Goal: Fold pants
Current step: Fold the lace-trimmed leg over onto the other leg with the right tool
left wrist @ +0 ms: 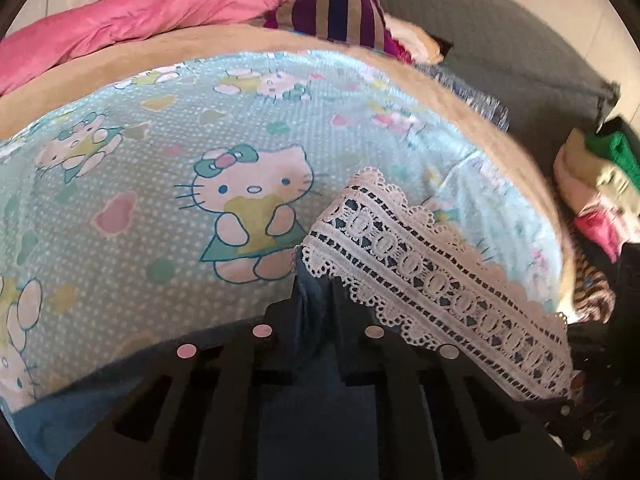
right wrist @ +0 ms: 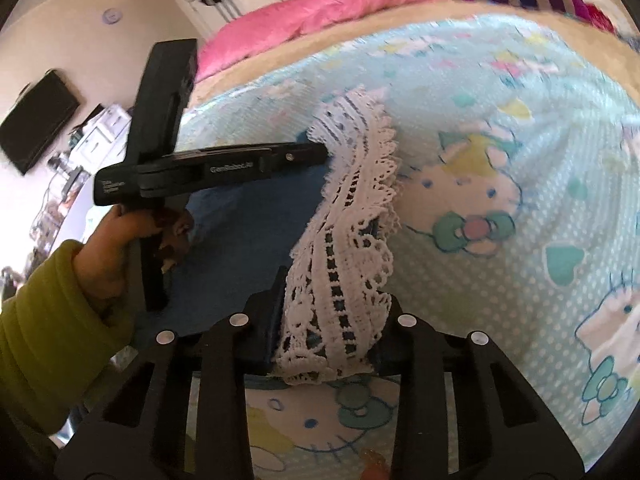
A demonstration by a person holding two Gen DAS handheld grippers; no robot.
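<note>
The pants are blue (right wrist: 240, 220) with a white lace hem band (right wrist: 352, 208). They are held up over a light blue Hello Kitty bedsheet (right wrist: 500, 120). My left gripper (left wrist: 316, 292) is shut on the blue cloth at one end of the lace band (left wrist: 432, 260). It also shows in the right wrist view (right wrist: 320, 152), held by a hand in a green sleeve. My right gripper (right wrist: 332, 320) is shut on the other end of the lace band. The lace stretches between the two grippers.
A pink quilt (left wrist: 132, 20) and a purple striped garment (left wrist: 340, 8) lie at the far edge of the bed. A pile of clothes (left wrist: 600, 184) sits at the right. A dark screen (right wrist: 36, 120) hangs on the left wall.
</note>
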